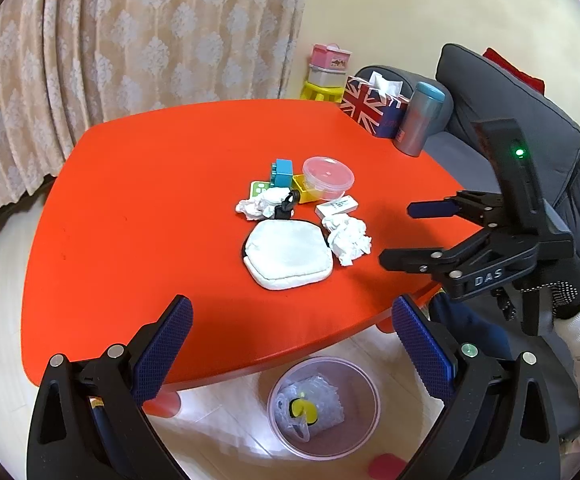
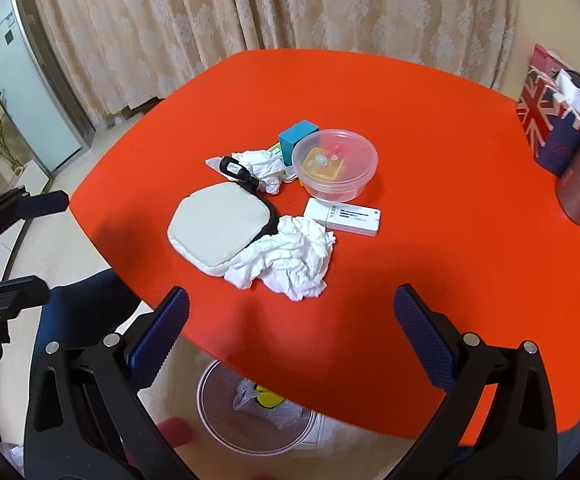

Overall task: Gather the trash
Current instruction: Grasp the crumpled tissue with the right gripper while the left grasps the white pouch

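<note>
Two crumpled white tissues lie on the red table [image 1: 129, 200]. The near tissue [image 1: 348, 239] [image 2: 285, 258] lies against the white pouch [image 1: 287, 254] [image 2: 217, 226]. The far tissue [image 1: 259, 204] [image 2: 263, 166] lies by a black clip. A clear trash bin [image 1: 324, 406] [image 2: 249, 412] with plastic wrap inside stands on the floor under the table's near edge. My left gripper [image 1: 292, 344] is open and empty above the near edge. My right gripper [image 2: 292, 332] [image 1: 396, 236] is open and empty, just short of the near tissue.
A clear lidded tub [image 1: 328, 176] [image 2: 334, 164], a blue block [image 1: 282, 172], a yellow block and a white box [image 2: 342, 216] sit among the tissues. A flag tissue box [image 1: 372, 108] and grey tumbler [image 1: 420, 120] stand at the far right. A grey sofa is on the right.
</note>
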Available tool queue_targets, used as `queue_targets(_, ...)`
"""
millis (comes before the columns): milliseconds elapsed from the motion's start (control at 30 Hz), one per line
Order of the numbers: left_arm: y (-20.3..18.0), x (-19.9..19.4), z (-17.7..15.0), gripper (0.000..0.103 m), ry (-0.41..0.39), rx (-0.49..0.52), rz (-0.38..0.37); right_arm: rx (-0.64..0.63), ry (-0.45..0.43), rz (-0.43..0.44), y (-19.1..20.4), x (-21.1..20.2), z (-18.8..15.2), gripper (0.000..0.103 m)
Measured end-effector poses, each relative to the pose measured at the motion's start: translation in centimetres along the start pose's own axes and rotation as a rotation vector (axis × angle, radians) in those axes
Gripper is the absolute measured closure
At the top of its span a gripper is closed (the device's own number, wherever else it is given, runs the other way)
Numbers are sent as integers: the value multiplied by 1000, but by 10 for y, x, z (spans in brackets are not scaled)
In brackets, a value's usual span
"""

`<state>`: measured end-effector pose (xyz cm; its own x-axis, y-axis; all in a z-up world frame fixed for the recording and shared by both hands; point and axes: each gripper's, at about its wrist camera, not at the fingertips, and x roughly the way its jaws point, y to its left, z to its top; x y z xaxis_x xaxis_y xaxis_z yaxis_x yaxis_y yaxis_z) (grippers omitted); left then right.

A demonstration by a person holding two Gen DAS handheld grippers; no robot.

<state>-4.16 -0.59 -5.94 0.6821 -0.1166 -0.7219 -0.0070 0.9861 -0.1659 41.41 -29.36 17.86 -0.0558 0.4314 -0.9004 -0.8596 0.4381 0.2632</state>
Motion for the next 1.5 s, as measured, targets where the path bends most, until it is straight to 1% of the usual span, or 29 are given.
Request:
queue_targets(133,7,5,4,7,4,-8,0,-7,18,15,-2,12,4,4)
queue_targets(200,10,8,5,7,8,-13,-1,-10,27,24,-2,18,7,10)
queue_targets(267,12,10,6,7,11,-15,-2,-17,37,24,-1,24,9,21)
queue_targets(300,12,11,6,7,12,-16,-2,-20,41,25,0,26,10,23)
queue_targets(400,15,14,6,7,17,-21,-1,-21,55,35,-1,34,12,33)
queue_targets(467,16,15,6,7,20,-24,-2,-17,62,44,-3,37,11,46)
queue_targets(500,17,16,6,7,21,-25,-2,-17,65,46,-3,38,10,50)
queue_targets(567,18,17,6,7,24,-25,-5,-21,70,50,-3,42,11,64)
queue_targets(600,17,18,6,7,25,-25,-6,-21,69,50,-3,40,10,69)
queue_targets(633,17,19,6,7,26,-24,-7,-21,65,49,-3,39,9,78)
queue_targets(667,17,20,6,7,26,-23,-7,-20,57,46,-3,37,8,84)
queue_targets(700,17,21,7,7,27,-23,-8,-19,52,44,-3,36,8,85)
queue_targets(767,16,23,8,7,30,-20,-9,-18,44,41,-3,34,7,90)
queue_targets(1033,13,34,15,7,45,-5,-11,-7,-3,34,-4,7,10,91)
queue_targets(1200,8,44,21,7,63,10,-10,-4,-14,40,-3,-5,12,91)
queue_targets(1500,1,76,35,7,130,31,-4,22,-23,41,-14,-21,11,91)
